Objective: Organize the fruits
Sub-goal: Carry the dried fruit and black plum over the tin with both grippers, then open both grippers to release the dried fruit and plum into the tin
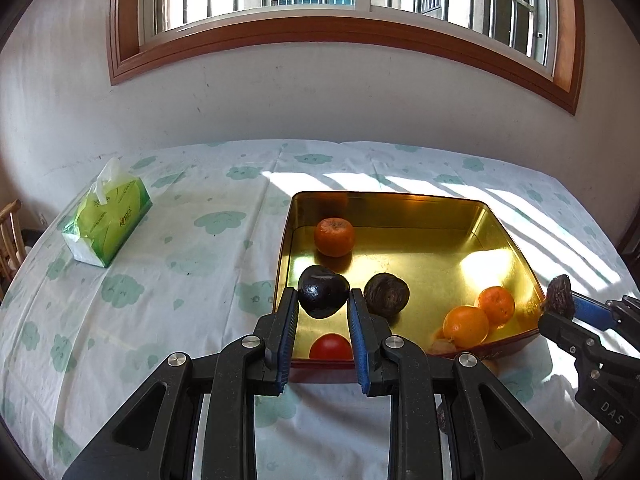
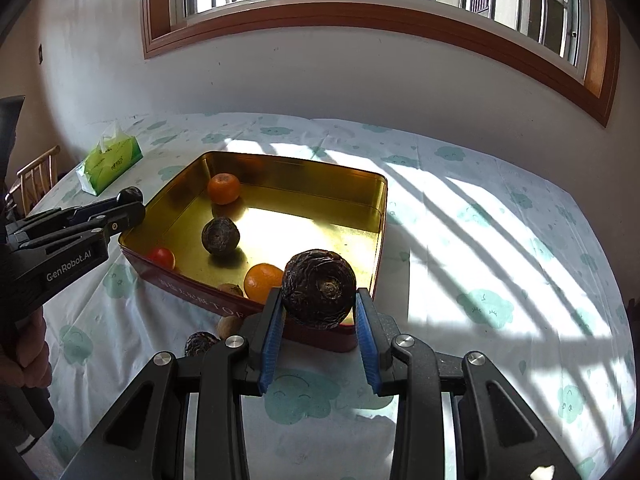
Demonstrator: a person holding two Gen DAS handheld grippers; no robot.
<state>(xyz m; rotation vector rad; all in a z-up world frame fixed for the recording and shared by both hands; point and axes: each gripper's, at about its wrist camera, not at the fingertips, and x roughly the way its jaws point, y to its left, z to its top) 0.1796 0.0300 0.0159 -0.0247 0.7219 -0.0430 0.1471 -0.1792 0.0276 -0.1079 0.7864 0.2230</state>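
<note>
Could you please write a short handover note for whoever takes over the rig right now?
Left tool: shut on a smooth dark fruit, held over the tin's near left part.
Right tool: shut on a wrinkled dark fruit, at the tin's near right corner.
Already in the gold tin: three oranges, one red fruit, one wrinkled dark fruit and a small brown one.
Left to do: release both held fruits into the tin, then collect the two still on the cloth in front of it, a brown one and a dark wrinkled one.
</note>
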